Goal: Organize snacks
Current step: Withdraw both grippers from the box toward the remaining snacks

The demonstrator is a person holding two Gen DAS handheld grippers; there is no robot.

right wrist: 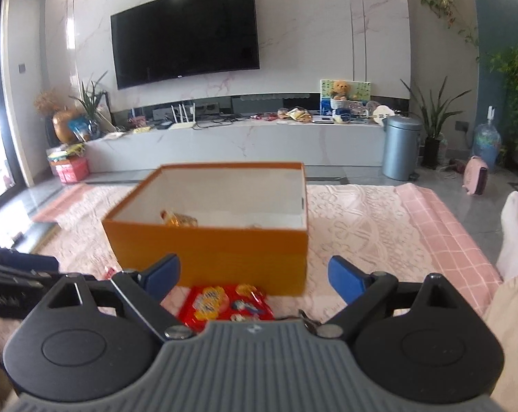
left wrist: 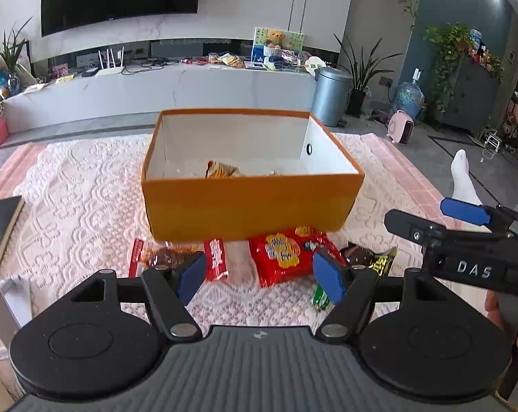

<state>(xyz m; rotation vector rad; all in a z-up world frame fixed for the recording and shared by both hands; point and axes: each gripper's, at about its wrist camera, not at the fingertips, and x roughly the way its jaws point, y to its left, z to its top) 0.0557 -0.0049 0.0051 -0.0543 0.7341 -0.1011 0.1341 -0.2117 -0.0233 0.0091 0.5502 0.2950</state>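
The orange box (left wrist: 248,202) sits on the pink rug (left wrist: 80,185). One or two snacks are already inside. In front of the box lie a big red pack (left wrist: 286,254), a red-and-clear pack (left wrist: 176,257) and a dark pack (left wrist: 365,257). Both the left gripper (left wrist: 259,278) and the right gripper (right wrist: 253,274) are wide apart and hold nothing. The box wall hides most of the inside.

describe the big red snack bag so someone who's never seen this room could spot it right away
Find the orange box standing open on the pink lace rug. On the rug against its near wall lies a row of snack packets, and the red bag is the widest one, near the middle. Unlike the clear-windowed packet to its left and the dark wrapper to its right, it carries a yellow flower-shaped label.
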